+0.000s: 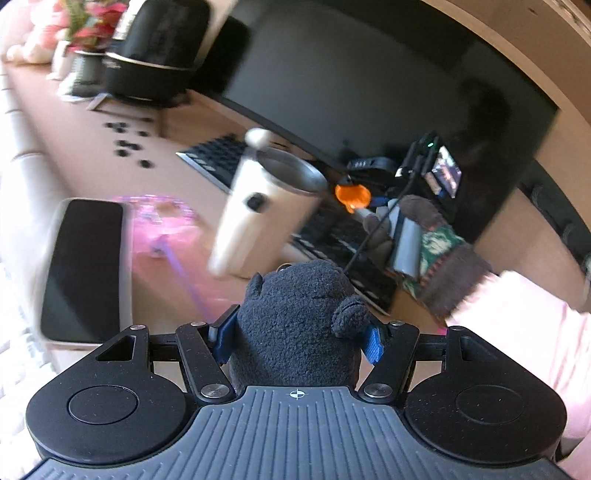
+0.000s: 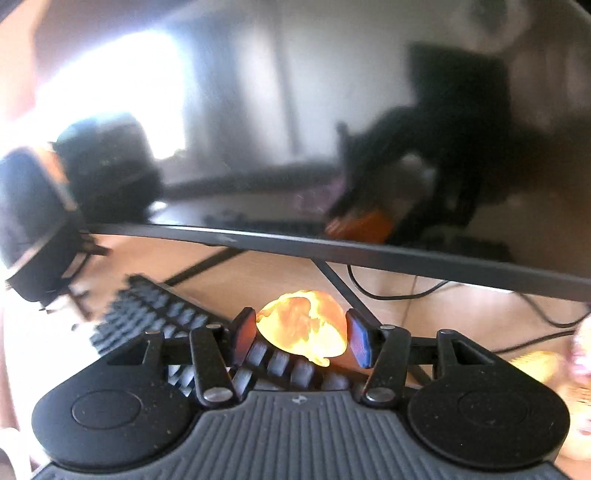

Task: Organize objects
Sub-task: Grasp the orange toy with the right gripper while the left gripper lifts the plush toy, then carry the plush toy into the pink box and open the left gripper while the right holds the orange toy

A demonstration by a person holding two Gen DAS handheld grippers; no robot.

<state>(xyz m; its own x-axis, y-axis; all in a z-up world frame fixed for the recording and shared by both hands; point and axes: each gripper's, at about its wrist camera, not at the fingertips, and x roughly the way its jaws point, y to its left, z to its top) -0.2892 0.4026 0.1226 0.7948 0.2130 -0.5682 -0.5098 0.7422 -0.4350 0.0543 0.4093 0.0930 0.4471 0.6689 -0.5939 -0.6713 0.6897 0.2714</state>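
Observation:
My left gripper [image 1: 299,338] is shut on a dark plush toy [image 1: 299,295] with small round ears; both blue pads press its sides. Ahead of it on the desk stands a white tumbler [image 1: 258,214] with a steel rim, blurred and leaning. My right gripper [image 2: 301,336] is shut on a translucent orange lump [image 2: 303,325], held above a black keyboard [image 2: 155,314]. In the left wrist view that orange lump [image 1: 351,192] shows at the tip of the right gripper [image 1: 360,208], beside the tumbler's rim, with a hand in a knitted sleeve [image 1: 443,258] behind it.
A wide dark monitor [image 1: 369,92] spans the back of the desk. A black phone-like slab [image 1: 85,269] and a pink translucent thing [image 1: 162,221] lie at the left. Small dark bits [image 1: 127,144], a black rounded appliance [image 1: 155,55] and flowers [image 1: 88,22] sit far left. Cables [image 2: 406,291] run under the monitor.

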